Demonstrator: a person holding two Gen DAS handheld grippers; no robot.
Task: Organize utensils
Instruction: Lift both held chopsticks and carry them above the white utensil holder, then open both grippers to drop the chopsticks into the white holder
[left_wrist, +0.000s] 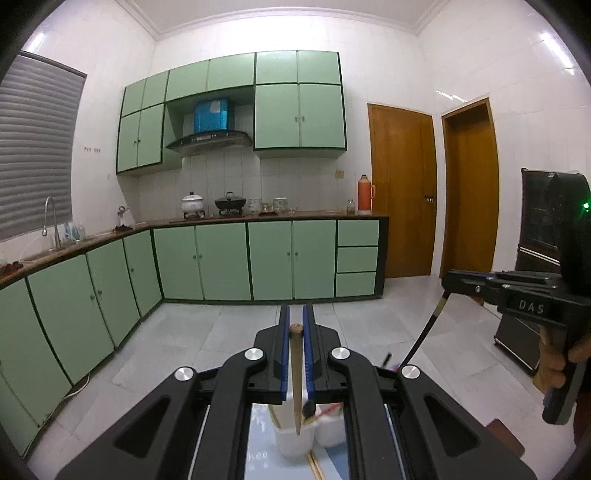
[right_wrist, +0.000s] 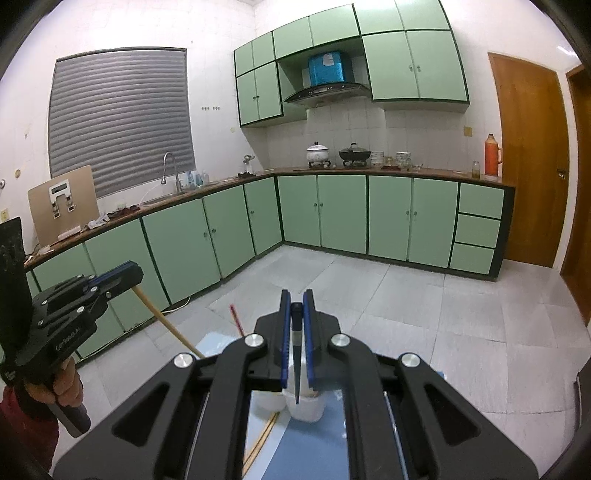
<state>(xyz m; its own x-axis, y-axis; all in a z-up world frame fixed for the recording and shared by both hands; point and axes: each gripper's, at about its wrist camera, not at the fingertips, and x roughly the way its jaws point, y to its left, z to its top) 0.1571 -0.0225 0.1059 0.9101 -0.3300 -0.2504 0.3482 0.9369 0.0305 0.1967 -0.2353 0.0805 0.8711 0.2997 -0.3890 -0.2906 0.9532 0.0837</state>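
My left gripper (left_wrist: 295, 325) is shut on a wooden chopstick (left_wrist: 296, 369) that hangs down with its tip in a white cup (left_wrist: 295, 441). A second white cup (left_wrist: 330, 428) stands beside it. My right gripper (right_wrist: 296, 304) is shut on a black chopstick (right_wrist: 296, 365) pointing down over a white cup (right_wrist: 306, 408). The right gripper also shows in the left wrist view (left_wrist: 448, 282), with the black chopstick (left_wrist: 424, 332) under it. The left gripper shows in the right wrist view (right_wrist: 131, 273), holding the wooden chopstick (right_wrist: 166, 321). More utensils stick out of the cups.
The cups stand on a glossy blue-white table top (right_wrist: 314, 450). A pair of wooden chopsticks (right_wrist: 264, 439) lies on it. Green kitchen cabinets (left_wrist: 221, 258) and a tiled floor lie beyond. A dark appliance (left_wrist: 539, 214) stands at the right.
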